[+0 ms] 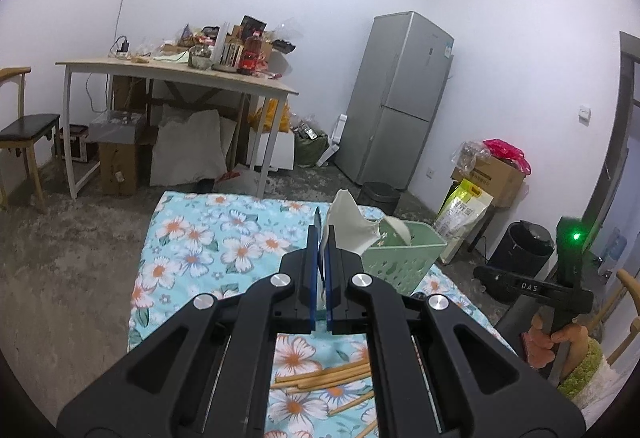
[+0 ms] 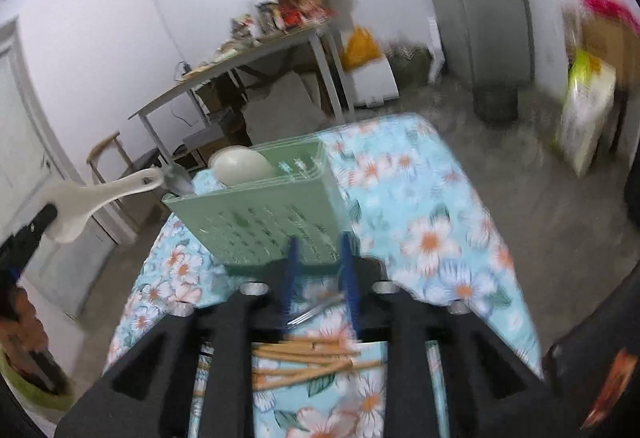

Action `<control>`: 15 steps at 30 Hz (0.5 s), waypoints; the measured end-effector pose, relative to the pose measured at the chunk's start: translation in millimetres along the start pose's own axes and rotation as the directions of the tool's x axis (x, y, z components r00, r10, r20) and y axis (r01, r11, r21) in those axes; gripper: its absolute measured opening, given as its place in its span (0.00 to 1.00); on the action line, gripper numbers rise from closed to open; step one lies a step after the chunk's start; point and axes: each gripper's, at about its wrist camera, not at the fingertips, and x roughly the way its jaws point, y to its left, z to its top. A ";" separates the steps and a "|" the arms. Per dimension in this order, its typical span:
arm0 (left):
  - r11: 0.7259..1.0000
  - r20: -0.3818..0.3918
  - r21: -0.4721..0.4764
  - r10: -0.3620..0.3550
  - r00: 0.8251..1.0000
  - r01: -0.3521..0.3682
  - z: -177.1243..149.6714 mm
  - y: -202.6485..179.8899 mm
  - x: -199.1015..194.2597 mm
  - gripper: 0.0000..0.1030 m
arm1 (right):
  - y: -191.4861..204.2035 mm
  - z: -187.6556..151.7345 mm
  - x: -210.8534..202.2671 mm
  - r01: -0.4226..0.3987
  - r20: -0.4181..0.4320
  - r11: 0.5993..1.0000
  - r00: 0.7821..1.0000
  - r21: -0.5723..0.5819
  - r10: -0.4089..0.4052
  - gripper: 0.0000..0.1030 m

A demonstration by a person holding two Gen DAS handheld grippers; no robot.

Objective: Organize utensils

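The left hand-held gripper (image 1: 320, 238) is clamped on a white rice paddle (image 1: 347, 228), held up at frame centre in the left wrist view, just left of the green basket (image 1: 404, 258). The right hand-held gripper (image 2: 320, 250) has its jaws apart with nothing between them, low in its blurred view. Below it lie wooden chopsticks (image 2: 308, 360) and a fork (image 2: 316, 312) on the floral-clothed table (image 2: 432, 222). A bowl (image 2: 242, 166) sits in the basket.
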 end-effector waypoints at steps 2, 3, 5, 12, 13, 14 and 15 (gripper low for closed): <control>1.000 -0.009 -0.011 0.006 1.000 -0.006 -3.8 4.5 1.0 0.01 | -13.9 -8.3 13.9 -0.020 -0.037 0.998 0.999 0.053 0.022 0.39; 1.000 -0.011 -0.016 0.007 1.000 -0.008 -4.9 5.3 1.0 0.01 | -22.2 -13.3 24.6 -0.025 -0.066 0.996 0.997 0.082 0.031 0.40; 1.000 -0.017 -0.028 0.009 1.000 -0.010 -7.5 7.9 1.6 0.01 | -32.5 -20.2 43.8 -0.020 -0.108 0.994 0.994 0.104 0.031 0.41; 0.999 -0.013 -0.032 0.012 1.000 -0.012 -6.4 10.6 0.7 0.01 | -59.3 -24.8 106.9 0.008 -0.210 0.994 0.978 0.108 0.015 0.42; 0.999 -0.012 -0.032 0.012 1.000 -0.013 -6.2 10.8 0.6 0.01 | -60.5 -23.4 110.9 0.009 -0.212 0.995 0.977 0.100 0.013 0.42; 0.999 -0.012 -0.031 0.014 1.000 -0.014 -6.2 11.1 0.5 0.01 | -61.6 -21.8 115.2 0.003 -0.213 0.996 0.977 0.094 0.017 0.42; 0.999 -0.012 -0.033 0.014 1.000 -0.015 -6.0 12.4 1.0 0.01 | -63.8 -19.6 119.5 -0.007 -0.214 0.996 0.977 0.094 0.027 0.42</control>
